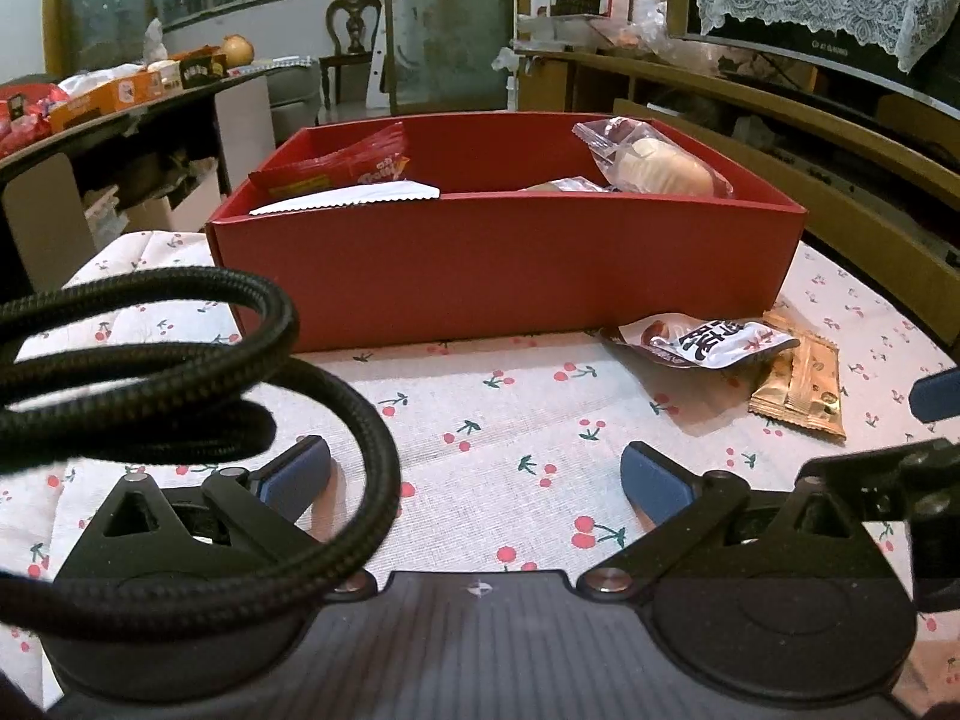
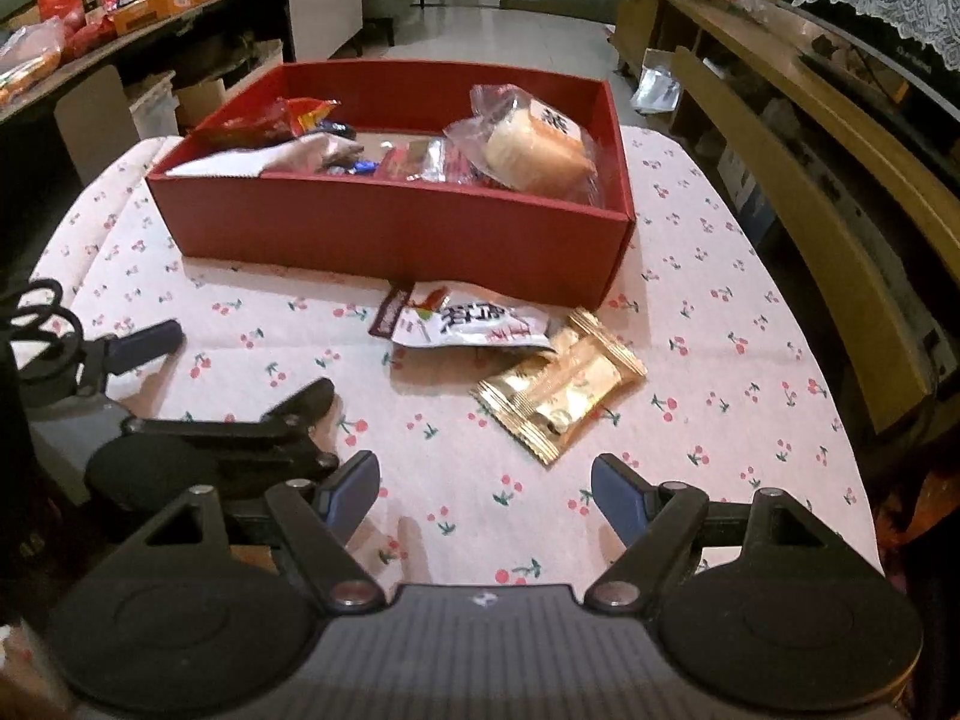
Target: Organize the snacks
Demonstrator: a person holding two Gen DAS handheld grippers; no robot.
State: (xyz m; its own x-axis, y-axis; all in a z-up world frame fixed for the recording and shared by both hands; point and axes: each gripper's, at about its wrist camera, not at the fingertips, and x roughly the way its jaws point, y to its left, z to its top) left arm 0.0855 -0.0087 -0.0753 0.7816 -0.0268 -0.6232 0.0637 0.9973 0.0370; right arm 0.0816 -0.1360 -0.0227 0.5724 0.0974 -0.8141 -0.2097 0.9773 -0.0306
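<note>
Left wrist view. The left tongs (image 1: 474,474) hover low over the cherry-print surface (image 1: 480,408), fingers spread wide apart and holding nothing; a braided black cable (image 1: 252,360) loops across the lower left of the frame. Ahead stands the red box (image 1: 510,276), already holding a red snack bag (image 1: 342,168) and a wrapped bun (image 1: 660,165). Just outside its near right corner lie a white snack packet (image 1: 702,342) and, partly beneath it, a gold snack packet (image 1: 804,390). The right tongs' blue pad shows at the far right edge.

Right wrist view. The right tongs (image 2: 486,495) are likewise wide apart and empty, poised above the surface (image 2: 720,360) with the gold snack packet (image 2: 564,390) near and just ahead of the fingertips. The white snack packet (image 2: 468,324) overlaps the gold one's far edge and lies close to the wall of the red box (image 2: 390,234), which holds several wrapped items. The left tongs (image 2: 240,360) lie apart at lower left.

Judgement. The sorting appears mostly done, with two packets left outside. The step in hand looks like an approach to one of them; the next move calls for lowering the fingers flat to the cloth around a thin, slippery wrapper, without dragging its overlapping neighbour.
</note>
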